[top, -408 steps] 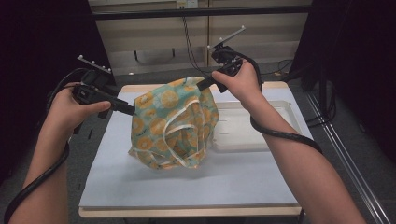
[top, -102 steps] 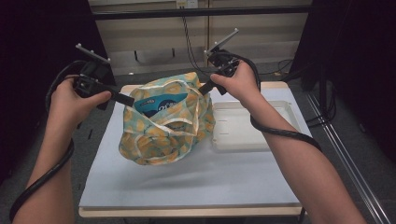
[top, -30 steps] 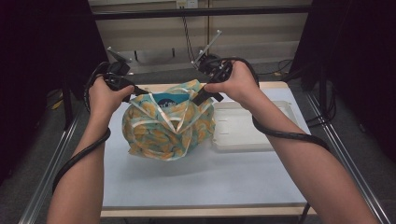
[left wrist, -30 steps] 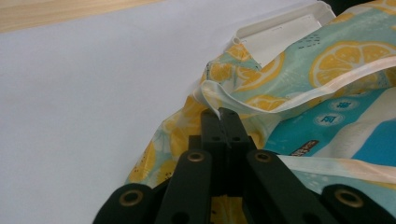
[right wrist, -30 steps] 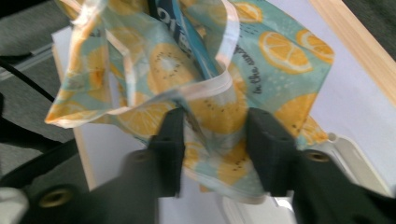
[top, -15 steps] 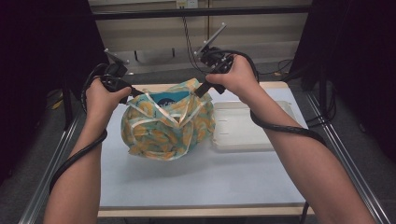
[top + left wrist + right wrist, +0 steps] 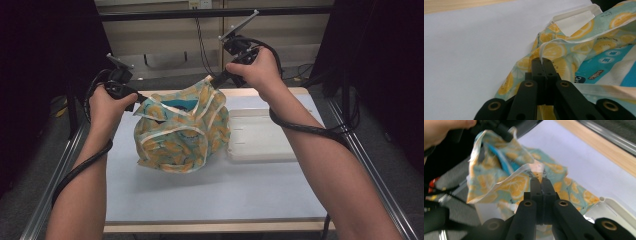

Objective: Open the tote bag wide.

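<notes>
A teal cloth bag (image 7: 180, 135) printed with lemon slices and edged in white rests on the white table sheet (image 7: 200, 195). My left gripper (image 7: 141, 100) is shut on its left rim, and the white trim (image 7: 543, 61) is pinched between the jaws. My right gripper (image 7: 214, 82) is shut on the bag's far right rim (image 7: 540, 180) and holds it up above the table. Between the two grips the mouth stands open. A blue and white package (image 7: 614, 65) lies inside the bag.
A shallow white tray (image 7: 260, 137) lies on the sheet just right of the bag, touching its side. The sheet's front half (image 7: 210, 200) is bare. A metal rail (image 7: 375, 170) runs along the table's right edge, and cabinets stand behind.
My right hand has risen and drawn back a little, pulling the bag's right rim higher and stretching the mouth. The left hand has stayed in place.
</notes>
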`<state>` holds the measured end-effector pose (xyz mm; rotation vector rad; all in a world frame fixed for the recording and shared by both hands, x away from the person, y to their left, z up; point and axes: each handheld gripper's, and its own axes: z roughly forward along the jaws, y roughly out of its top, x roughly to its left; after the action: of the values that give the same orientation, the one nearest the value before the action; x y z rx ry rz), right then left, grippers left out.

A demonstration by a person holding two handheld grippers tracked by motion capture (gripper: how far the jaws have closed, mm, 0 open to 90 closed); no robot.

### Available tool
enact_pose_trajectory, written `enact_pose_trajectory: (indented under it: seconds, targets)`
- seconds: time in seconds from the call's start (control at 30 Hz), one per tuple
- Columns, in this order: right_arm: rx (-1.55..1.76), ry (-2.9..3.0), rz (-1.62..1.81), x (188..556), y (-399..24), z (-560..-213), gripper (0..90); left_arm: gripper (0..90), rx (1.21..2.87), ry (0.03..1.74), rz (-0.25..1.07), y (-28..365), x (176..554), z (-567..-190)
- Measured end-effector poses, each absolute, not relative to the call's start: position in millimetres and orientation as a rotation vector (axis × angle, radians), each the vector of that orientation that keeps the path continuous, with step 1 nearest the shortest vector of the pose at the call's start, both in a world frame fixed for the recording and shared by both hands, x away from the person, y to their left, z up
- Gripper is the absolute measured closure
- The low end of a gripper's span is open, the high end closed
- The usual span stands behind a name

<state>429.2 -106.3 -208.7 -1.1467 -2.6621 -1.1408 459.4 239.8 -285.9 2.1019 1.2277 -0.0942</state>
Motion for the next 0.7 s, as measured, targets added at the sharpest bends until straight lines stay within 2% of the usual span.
enact_pose_trajectory:
  seconds: [0.17, 0.43, 0.7]
  targets:
    - [-1.24, -2.617, -1.139, 440.9, -112.3, -224.4, 90.0, 90.0, 2.045, 1.28, -0.142, 244.3, 461.4, -300.0]
    - [-1.271, -2.611, -1.023, 448.3, -112.9, -260.6, 90.0, 90.0, 2.054, 1.29, -0.176, 247.0, 463.2, -315.7]
    - [-1.238, -2.648, -0.955, 444.3, -111.5, -270.6, 90.0, 83.4, 2.033, 1.257, -0.157, 253.1, 454.4, -300.3]
